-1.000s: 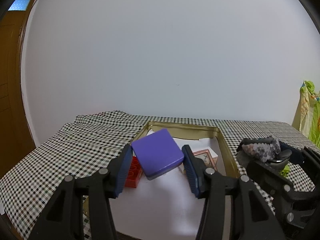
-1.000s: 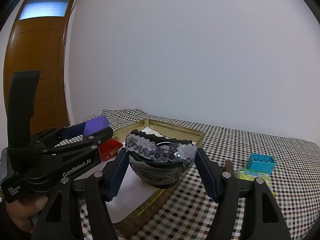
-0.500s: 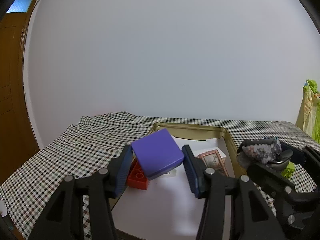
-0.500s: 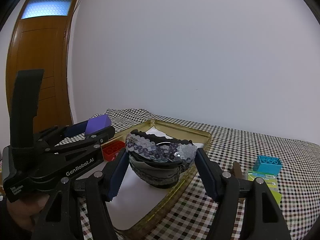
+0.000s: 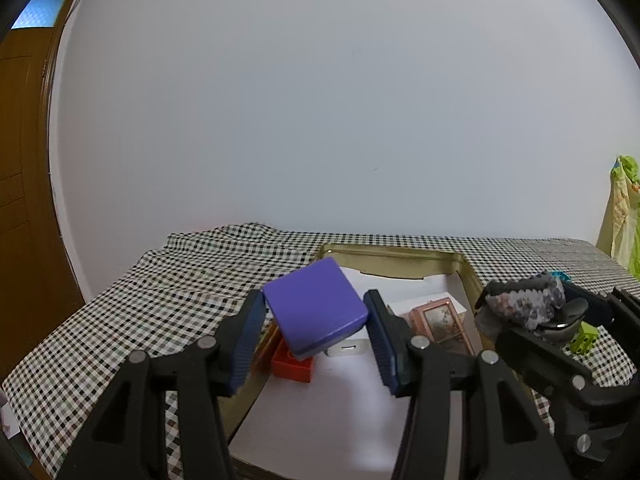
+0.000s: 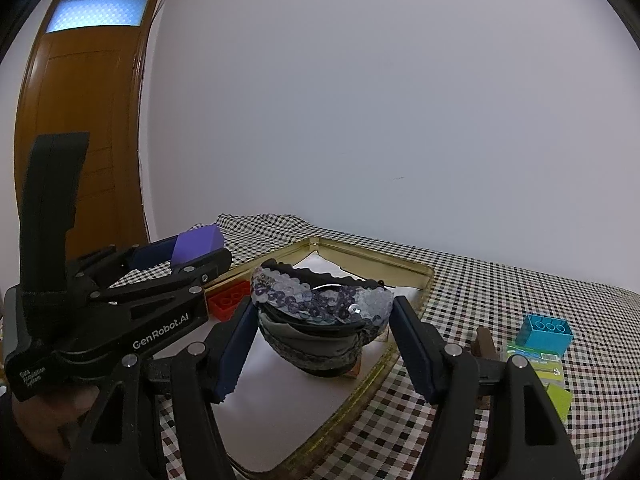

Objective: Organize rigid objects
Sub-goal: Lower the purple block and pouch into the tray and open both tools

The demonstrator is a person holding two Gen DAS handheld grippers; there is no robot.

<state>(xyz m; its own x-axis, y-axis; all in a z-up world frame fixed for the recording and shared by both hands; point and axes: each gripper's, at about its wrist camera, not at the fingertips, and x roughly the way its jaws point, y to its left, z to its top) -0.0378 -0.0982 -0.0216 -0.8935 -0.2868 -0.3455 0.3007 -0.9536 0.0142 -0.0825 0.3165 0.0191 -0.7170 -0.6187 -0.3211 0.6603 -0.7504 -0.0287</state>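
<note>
A flat purple box (image 5: 316, 312) hangs tilted over the near left part of the gold-rimmed tray (image 5: 392, 250), with my left gripper (image 5: 314, 304) shut on its two sides. In the right wrist view the same purple box (image 6: 198, 242) shows at the tips of the left gripper (image 6: 188, 252). My right gripper (image 6: 324, 312) is shut on a curled sequined headband (image 6: 320, 300) above the tray (image 6: 372, 258). From the left wrist view, that headband (image 5: 524, 304) and the right gripper (image 5: 532, 320) sit at the right, over the tray's right rim.
White paper lines the tray, which holds a red brick (image 5: 292, 364), a small white item (image 5: 348, 346) and a pink framed box (image 5: 438, 322). On the checkered cloth to the right lie a blue brick (image 6: 544, 330), green cards (image 6: 540, 364) and a green brick (image 5: 584, 338). A wooden door (image 6: 80, 120) stands on the left.
The right gripper has drifted slightly to the left with the headband, so the blue brick sits farther right in its view. The left gripper holds the purple box as before.
</note>
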